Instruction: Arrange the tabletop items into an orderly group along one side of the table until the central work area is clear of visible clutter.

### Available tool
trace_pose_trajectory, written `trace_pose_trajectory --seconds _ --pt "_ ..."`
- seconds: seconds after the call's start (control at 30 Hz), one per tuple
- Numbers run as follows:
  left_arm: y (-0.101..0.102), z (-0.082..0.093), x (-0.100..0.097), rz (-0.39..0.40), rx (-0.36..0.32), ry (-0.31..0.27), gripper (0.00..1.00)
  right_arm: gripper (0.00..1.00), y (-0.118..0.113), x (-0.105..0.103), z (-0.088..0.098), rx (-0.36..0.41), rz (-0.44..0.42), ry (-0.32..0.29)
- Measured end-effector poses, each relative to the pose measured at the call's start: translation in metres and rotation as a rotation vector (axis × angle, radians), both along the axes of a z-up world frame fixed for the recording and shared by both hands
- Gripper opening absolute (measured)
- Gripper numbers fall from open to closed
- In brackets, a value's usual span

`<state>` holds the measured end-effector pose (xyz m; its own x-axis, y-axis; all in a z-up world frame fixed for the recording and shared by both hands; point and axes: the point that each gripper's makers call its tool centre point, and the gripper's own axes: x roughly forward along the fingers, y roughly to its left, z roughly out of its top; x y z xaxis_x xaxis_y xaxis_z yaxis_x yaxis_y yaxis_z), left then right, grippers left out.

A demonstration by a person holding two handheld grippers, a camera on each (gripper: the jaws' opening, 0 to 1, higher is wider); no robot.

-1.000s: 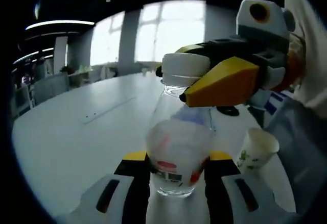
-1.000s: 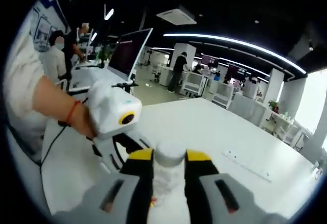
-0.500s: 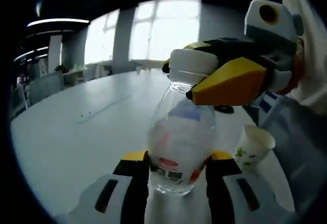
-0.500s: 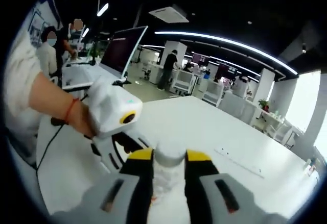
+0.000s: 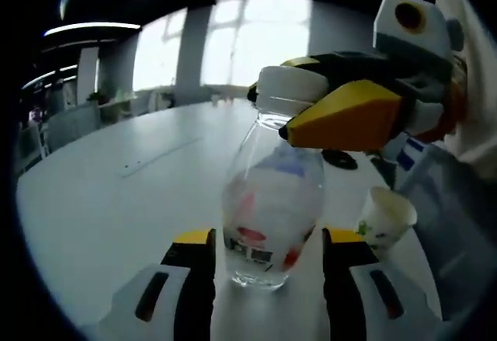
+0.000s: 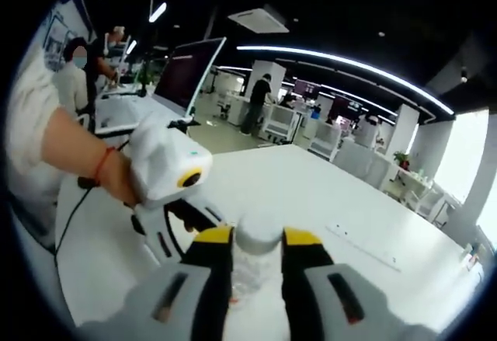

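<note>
A clear plastic bottle (image 5: 272,201) with a red and blue label and a white cap (image 5: 291,92) stands upright on the white table (image 5: 101,209). My left gripper (image 5: 268,240) is open, its yellow-tipped jaws flanking the bottle's lower body with a small gap on each side. The right gripper (image 5: 268,112) comes in from the right and is shut on the cap. In the right gripper view, the right gripper (image 6: 258,236) clamps the white cap (image 6: 258,231) between its jaws, the bottle (image 6: 245,275) hangs below, and the left gripper (image 6: 194,220) sits at the left in a person's hand.
A white paper cup (image 5: 384,220) with a printed pattern stands right of the bottle, a dark flat item (image 5: 342,158) behind it. A long slot (image 5: 159,158) runs across the table. A monitor (image 6: 190,77) and a cable (image 6: 74,209) sit at the table's left end.
My left gripper's jaws have spread apart and let go of the bottle's body. The right gripper stays shut on the cap.
</note>
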<state>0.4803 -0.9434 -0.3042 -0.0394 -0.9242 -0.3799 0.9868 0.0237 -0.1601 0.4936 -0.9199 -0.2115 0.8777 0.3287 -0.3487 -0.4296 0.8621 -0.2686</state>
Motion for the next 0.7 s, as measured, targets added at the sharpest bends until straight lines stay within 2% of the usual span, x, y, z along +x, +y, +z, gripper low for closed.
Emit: trace_pose_trajectory --seconds 0.4,0.7 --pt "0.0027 -0.0036 0.0007 0.044 0.027 0.026 0.69 0.20 0.0009 -0.0015 0.0001 -0.015 0.003 -0.003" --pt "0.0049 -0.0029 -0.0013 0.057 0.030 0.029 0.75 0.21 0.0016 -0.0023 0.0005 -0.022 0.012 -0.004"
